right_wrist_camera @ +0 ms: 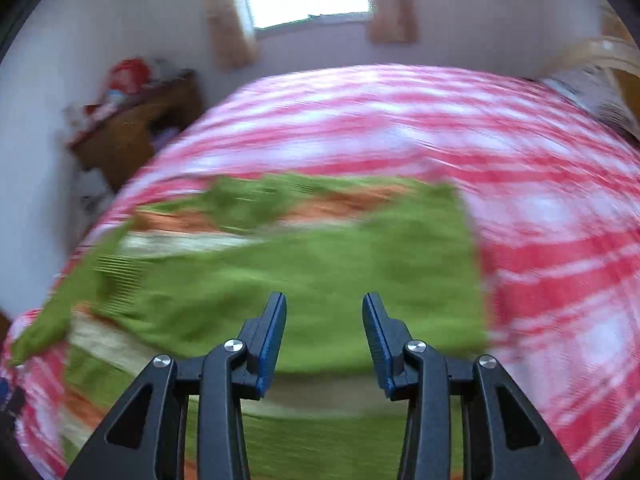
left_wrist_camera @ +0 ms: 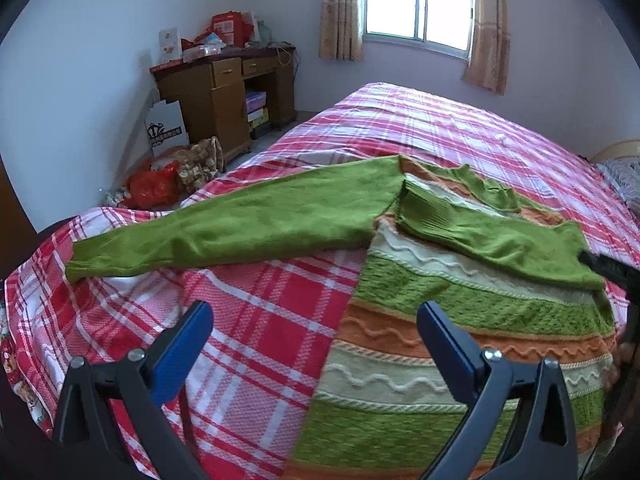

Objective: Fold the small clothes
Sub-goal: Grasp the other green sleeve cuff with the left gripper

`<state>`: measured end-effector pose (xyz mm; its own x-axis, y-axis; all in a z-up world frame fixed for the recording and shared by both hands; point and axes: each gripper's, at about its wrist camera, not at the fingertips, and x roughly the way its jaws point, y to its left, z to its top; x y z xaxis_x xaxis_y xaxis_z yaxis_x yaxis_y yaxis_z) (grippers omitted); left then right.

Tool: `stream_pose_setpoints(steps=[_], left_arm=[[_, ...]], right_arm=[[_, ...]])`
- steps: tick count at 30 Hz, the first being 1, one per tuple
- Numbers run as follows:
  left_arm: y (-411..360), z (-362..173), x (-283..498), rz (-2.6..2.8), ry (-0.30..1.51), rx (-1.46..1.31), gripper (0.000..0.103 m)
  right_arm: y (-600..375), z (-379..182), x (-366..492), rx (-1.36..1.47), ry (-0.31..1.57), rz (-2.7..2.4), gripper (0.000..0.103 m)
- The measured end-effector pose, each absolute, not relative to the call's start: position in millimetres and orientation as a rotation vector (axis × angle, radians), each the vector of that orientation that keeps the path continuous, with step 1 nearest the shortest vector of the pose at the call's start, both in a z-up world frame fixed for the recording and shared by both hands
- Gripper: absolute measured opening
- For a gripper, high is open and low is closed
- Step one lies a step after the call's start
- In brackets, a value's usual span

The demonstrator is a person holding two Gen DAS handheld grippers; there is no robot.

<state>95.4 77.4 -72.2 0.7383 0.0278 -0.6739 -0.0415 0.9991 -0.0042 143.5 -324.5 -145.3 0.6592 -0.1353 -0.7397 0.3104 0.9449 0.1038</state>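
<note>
The small knitted sweater, striped green, orange and cream with plain green sleeves, lies flat on the red-and-white plaid bedspread, near the bed's close edge. Its one green sleeve is folded across the chest, likely the first fold; the other green sleeve stretches toward nine o'clock, probably next. The left gripper hovers above the hem's side edge, its jaws wide apart and empty. The right gripper, in a blurred view, has jaws partly apart with nothing between them, above the folded sleeve. Open bedspread lies toward twelve and three o'clock; the bed's edge drops off at nine, beyond the outstretched cuff.
</note>
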Motion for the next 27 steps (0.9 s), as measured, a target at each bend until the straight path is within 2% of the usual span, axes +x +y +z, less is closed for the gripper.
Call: stream_pose_setpoints(steps=[2,6,8,10,12,14,20,23,27], left_arm=[[72,-71,93,0.041,0.735,-0.006,0.103],[69,-71,91,0.049,0.753,-0.003,0.103],[74,-73,92,0.075,0.770,0.000,0.103],[87,-74,92,0.109,0.783,-0.021,0.103],[110,-74,92,0.155,0.783,-0.062,0.103],[136,-71,93,0.213,0.775,-0.094,0.103],[240,-62,103,0.486,0.700,-0.225,0.103],[289,-70,116,0.576,0.688,-0.341,0.087],[322,-96,138,0.595,0.775,-0.476,0.062]], right_arm=[[-346,-169,139,0.234,0.883,-0.276,0.041],[-342,-169,126,0.160,0.829,-0.273,0.042],[-330,-170,131,0.080,0.839,-0.289,0.049],[-324,-170,127,0.046,0.827,-0.299,0.051],[-326,-165,121,0.069,0.798,-0.268,0.060],[-332,-162,114,0.116,0.765,-0.243,0.064],[-338,-162,116,0.163,0.758,-0.231,0.065],[-333,-163,117,0.143,0.769,-0.238,0.065],[-331,-165,118,0.132,0.774,-0.243,0.065]])
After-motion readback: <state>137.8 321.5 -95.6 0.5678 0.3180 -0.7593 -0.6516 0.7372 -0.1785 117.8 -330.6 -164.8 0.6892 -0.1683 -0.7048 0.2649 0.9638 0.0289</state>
